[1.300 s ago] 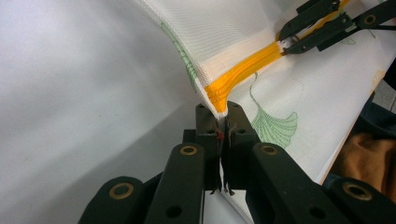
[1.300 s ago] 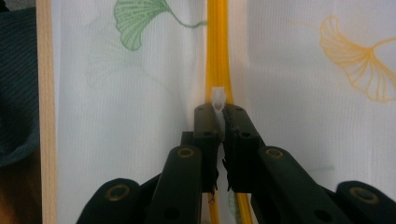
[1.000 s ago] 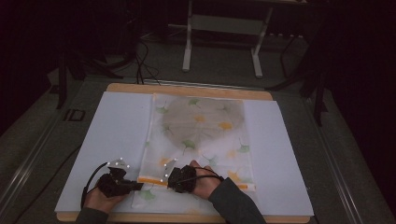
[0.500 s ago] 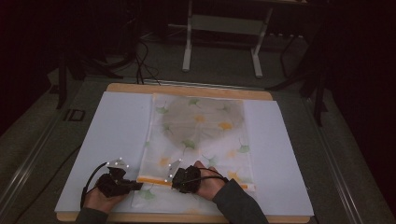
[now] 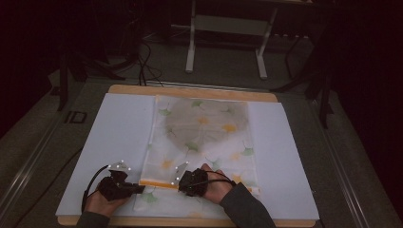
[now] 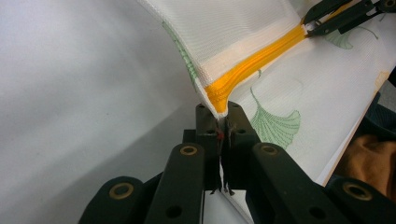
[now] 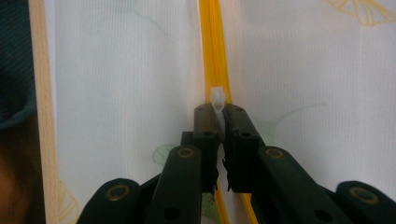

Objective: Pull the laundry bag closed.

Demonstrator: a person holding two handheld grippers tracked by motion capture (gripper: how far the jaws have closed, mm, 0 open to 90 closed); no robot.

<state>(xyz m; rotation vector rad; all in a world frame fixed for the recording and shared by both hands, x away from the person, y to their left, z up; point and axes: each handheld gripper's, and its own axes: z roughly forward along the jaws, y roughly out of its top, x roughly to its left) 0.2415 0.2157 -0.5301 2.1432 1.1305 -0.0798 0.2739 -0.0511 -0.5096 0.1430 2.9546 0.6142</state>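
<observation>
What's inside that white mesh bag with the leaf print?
Through the mesh bag a round greyish shape shows in its far half, blurred by the fabric; what it is cannot be told. The left gripper pinches the bag's corner, the right gripper its zipper pull.

This looks like a lab or recording studio rather than a home: a dim room with a grey carpeted floor (image 5: 43,156), a wooden desk (image 5: 190,92) covered by a plain white sheet (image 5: 119,137), cables (image 5: 142,61) trailing across the floor, and a white metal stand (image 5: 225,45) with 2 legs behind.
</observation>
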